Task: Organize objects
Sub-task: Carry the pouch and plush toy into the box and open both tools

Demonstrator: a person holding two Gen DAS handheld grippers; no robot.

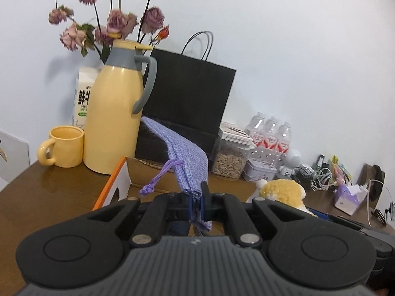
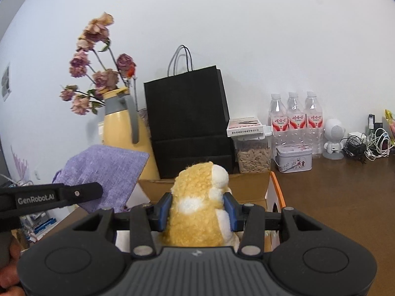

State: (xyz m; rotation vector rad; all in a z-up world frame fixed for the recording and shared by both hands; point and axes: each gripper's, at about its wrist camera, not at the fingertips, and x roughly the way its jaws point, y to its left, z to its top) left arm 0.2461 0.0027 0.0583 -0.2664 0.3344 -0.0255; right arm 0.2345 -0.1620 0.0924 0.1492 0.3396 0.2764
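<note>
L gripper (image 1: 196, 198) was clamped tight on the purple pouch (image 1: 182, 157), jaws nearly touching w/ just the knit fabric pinched between. Pouch stuck out ahead of the fingers, up off the surface, its drawstring (image 1: 160, 176) dangling to the left of the tips. R gripper (image 2: 197, 209) sat partly closed, blue pads (image 2: 165, 208) pressing both sides of the yellow plush (image 2: 197, 202), plush filling the gap and poking up above the fingers. From the R cam, the pouch (image 2: 103, 172) hung up-left of the plush, w/ the L gripper's arm crossing in from the left edge below it.

Just ahead and below both tools: an open box (image 2: 246, 185), cardboard inside, orange edge on its side; the plush was over its near side. Behind the box stood a black bag (image 2: 187, 123). Left of the bag, a yellow jug (image 1: 113, 118) w/ grey handle, dried flowers (image 1: 108, 22) behind it, and a yellow mug (image 1: 63, 149) further left. Right of the bag: a seed jar (image 2: 253, 159), a tin (image 2: 293, 159), three bottles (image 2: 295, 120), a small white robot figure (image 2: 333, 138), then tangled cables (image 2: 365, 143). All on a brown table (image 2: 345, 197) against a white wall.
</note>
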